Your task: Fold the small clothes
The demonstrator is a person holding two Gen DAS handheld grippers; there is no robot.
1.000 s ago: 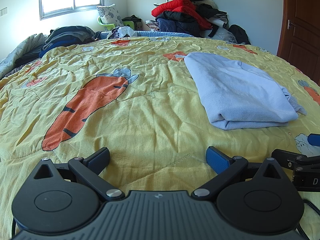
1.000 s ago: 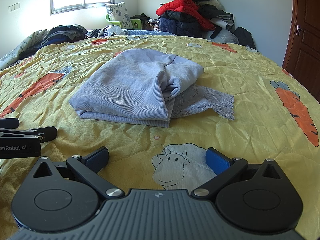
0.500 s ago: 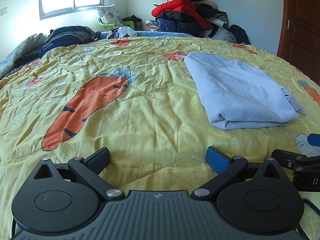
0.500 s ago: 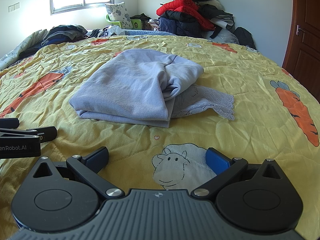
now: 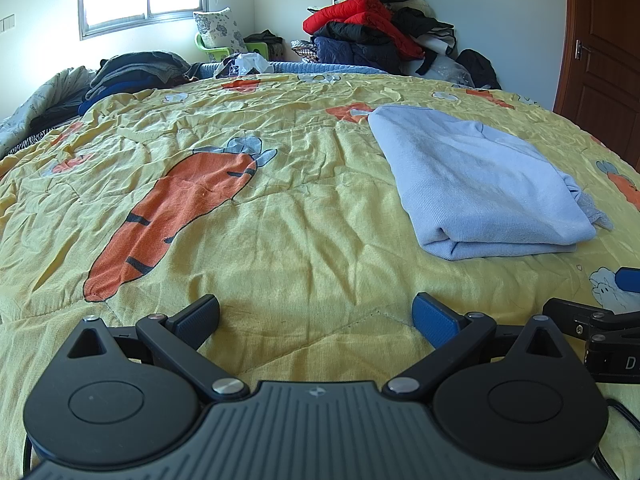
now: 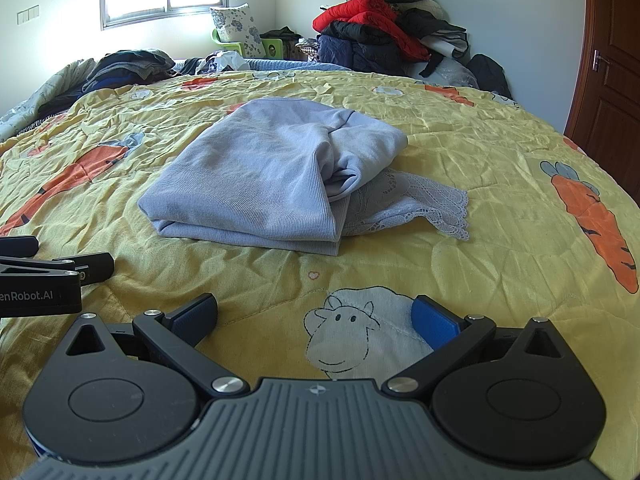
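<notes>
Change since the prior second: none observed. Both views match the earlier frames, the garment and both grippers unmoved. Judgement: either the fold is finished and the tools are parked, or a pause precedes a final tidy.

Room: a bed (image 5: 280, 240) under a yellow quilt printed with carrots and sheep, creased throughout. A window (image 5: 144, 4) lights the far wall; a heap of coats (image 5: 372, 36) stands at the far corner, a brown door (image 5: 600, 52) to the right.

Task item: the light blue garment (image 6: 256, 176) lies folded on the quilt, ahead of the right gripper and well apart from both tools. A lace edge (image 6: 432, 208) protrudes from its right side, untucked.

Left gripper (image 5: 316, 314): fingers released, spread wide, holding nothing, low over the quilt.

Right gripper (image 6: 314, 314): fingers likewise released and empty, above the sheep print.
</notes>
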